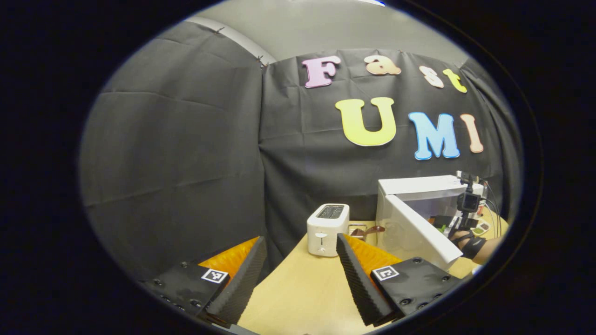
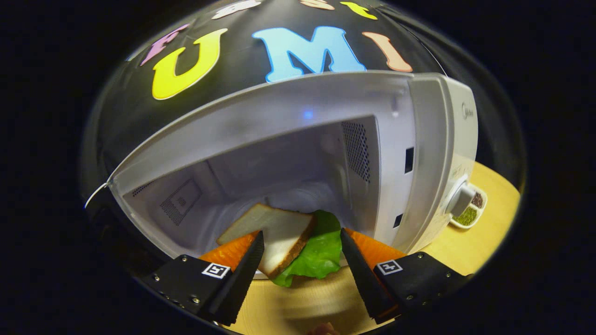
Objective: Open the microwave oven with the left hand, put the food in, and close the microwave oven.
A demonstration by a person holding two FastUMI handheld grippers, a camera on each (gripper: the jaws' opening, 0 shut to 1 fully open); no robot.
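white microwave point(image 2: 433, 153) open, sandwich point(image 2: 288, 242) inside

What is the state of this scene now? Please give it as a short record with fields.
microwave oven: door swung open, cavity exposed
food: bread slice lying on lettuce, at the cavity's front edge
right gripper: open, fingers either side of the food, not pressing it
left gripper: open, holding nothing, back from the oven
toaster: on the table, left of the oven door
small dish: beside the oven's control side
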